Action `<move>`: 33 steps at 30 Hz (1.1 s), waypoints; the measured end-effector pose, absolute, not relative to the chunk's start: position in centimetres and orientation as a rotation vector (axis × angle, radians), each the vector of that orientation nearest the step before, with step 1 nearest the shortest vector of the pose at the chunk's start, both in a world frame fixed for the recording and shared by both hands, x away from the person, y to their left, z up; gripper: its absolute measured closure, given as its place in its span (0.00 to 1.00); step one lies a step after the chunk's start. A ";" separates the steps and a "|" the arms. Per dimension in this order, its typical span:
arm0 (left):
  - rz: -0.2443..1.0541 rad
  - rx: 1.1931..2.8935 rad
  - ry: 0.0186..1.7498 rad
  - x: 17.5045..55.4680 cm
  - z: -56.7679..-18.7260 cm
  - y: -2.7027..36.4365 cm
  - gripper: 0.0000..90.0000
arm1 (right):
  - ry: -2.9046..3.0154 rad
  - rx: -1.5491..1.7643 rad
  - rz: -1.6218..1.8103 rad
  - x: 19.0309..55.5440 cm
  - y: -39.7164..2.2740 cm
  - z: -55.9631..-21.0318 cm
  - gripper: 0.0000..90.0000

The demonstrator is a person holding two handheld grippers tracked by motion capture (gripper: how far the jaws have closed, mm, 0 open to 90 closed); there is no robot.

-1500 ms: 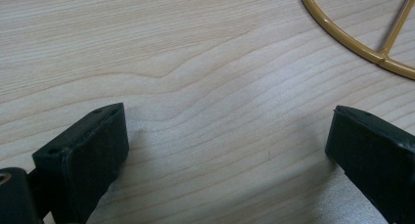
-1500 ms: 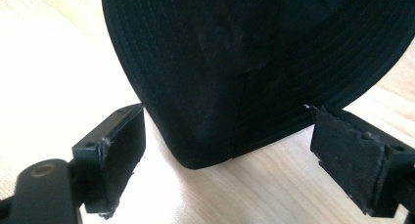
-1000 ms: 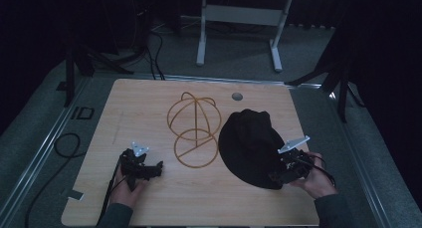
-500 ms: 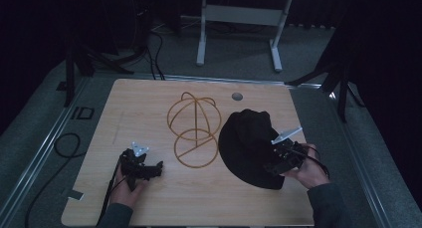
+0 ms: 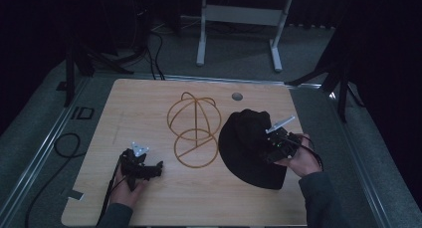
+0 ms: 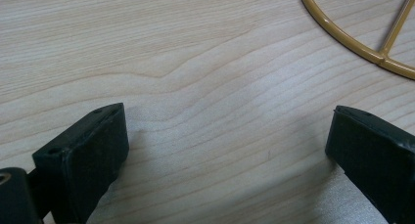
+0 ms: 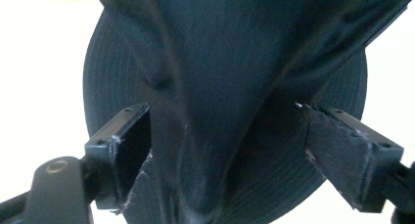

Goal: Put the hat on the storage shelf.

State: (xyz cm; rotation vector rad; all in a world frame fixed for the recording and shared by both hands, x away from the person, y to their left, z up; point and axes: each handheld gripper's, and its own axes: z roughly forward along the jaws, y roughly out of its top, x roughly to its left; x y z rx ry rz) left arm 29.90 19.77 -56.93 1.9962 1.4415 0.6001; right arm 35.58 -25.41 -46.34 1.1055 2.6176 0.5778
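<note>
A black cap (image 5: 246,143) lies on the right half of the wooden table (image 5: 149,103). To its left stands a gold wire cap stand (image 5: 194,131). My right gripper (image 5: 266,151) reaches onto the cap from its right side. In the right gripper view its jaws (image 7: 225,145) stand wide on either side of a raised fold of the cap's crown (image 7: 220,62); they have just been closing, and I see no firm pinch. My left gripper (image 5: 158,168) rests on the table front left, open (image 6: 225,150) over bare wood, with the stand's base ring (image 6: 342,38) just ahead.
A grey round cap (image 5: 237,96) sits in the table near its far edge. A white metal frame (image 5: 239,19) stands on the floor behind the table. A black cable (image 5: 64,143) loops on the floor at the left, and a tape strip (image 5: 74,194) lies by the front-left corner.
My right hand has slid left from the cap's right edge onto the cap and risen slightly. The left hand and the wire stand have stayed put.
</note>
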 end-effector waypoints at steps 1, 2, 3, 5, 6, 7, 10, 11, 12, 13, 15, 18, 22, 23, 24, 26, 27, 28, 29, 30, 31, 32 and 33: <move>0.600 1.994 1.442 29.9 -56.9 19.8 0.03 | 2.616 1.101 0.581 36.0 -25.2 -46.4 0.24; 0.600 1.994 1.442 29.9 -56.9 19.8 0.03 | 2.616 1.101 0.581 36.0 -25.2 -46.4 0.24; 0.599 1.995 1.443 29.9 -56.9 19.8 0.03 | 2.614 1.109 0.576 36.0 -25.2 -46.4 0.24; 0.599 1.995 1.442 29.9 -56.9 19.8 0.03 | 2.617 1.109 0.566 36.4 -25.1 -46.6 0.27; 0.599 1.994 1.443 29.9 -56.9 19.8 0.03 | 2.620 1.112 0.565 36.5 -25.1 -46.7 0.29; 0.599 1.995 1.443 29.9 -56.9 19.8 0.03 | 2.628 1.114 0.567 36.8 -25.1 -46.8 0.33; 0.599 1.995 1.443 29.9 -56.9 19.8 0.03 | 2.637 1.123 0.573 36.9 -25.1 -46.8 0.40; 0.599 1.995 1.443 29.9 -56.9 19.8 0.03 | 2.649 1.119 0.580 37.0 -25.1 -46.8 0.44; 0.599 1.995 1.443 29.9 -56.9 19.8 0.03 | 2.655 1.118 0.584 37.1 -25.1 -46.8 0.47; 0.599 1.995 1.443 29.9 -56.9 19.8 0.03 | 2.676 1.120 0.598 37.1 -25.1 -46.7 0.56; 0.599 1.995 1.442 29.9 -56.9 19.8 0.03 | 2.680 1.120 0.603 37.1 -25.1 -46.7 0.59; 0.599 1.995 1.443 29.9 -56.9 19.8 0.03 | 2.700 1.106 0.606 37.2 -25.0 -46.7 0.67; 0.599 1.995 1.443 29.9 -56.9 19.8 0.03 | 2.723 1.103 0.618 37.3 -25.1 -46.6 0.79; 0.599 1.994 1.443 29.9 -56.9 19.8 0.03 | 2.733 1.093 0.614 37.3 -25.0 -46.5 0.84; 0.599 1.995 1.443 29.9 -56.9 19.8 0.03 | 2.733 1.093 0.614 37.3 -25.0 -46.5 0.84; 0.599 1.995 1.443 29.9 -56.9 19.8 0.03 | 2.740 1.082 0.615 37.3 -25.0 -46.2 0.91; 0.599 1.995 1.443 29.9 -56.9 19.8 0.03 | 2.740 1.082 0.615 37.3 -25.0 -46.2 0.91; 0.599 1.995 1.443 29.9 -56.9 19.8 0.03 | 2.741 1.077 0.615 37.3 -25.0 -46.1 0.92; 0.599 1.995 1.443 29.9 -56.9 19.8 0.03 | 2.742 1.075 0.613 37.3 -25.0 -46.0 0.94; 0.599 1.995 1.443 29.9 -56.9 19.8 0.03 | 2.742 1.075 0.613 37.3 -25.0 -46.0 0.94; 0.599 1.995 1.443 29.9 -56.9 19.8 0.03 | 2.742 1.069 0.612 37.3 -24.9 -45.9 0.95; 0.599 1.995 1.443 29.9 -56.9 19.8 0.03 | 2.740 1.066 0.612 37.2 -24.9 -45.8 0.95; 0.599 1.995 1.443 29.9 -56.9 19.8 0.03 | 2.740 1.066 0.612 37.2 -24.9 -45.8 0.95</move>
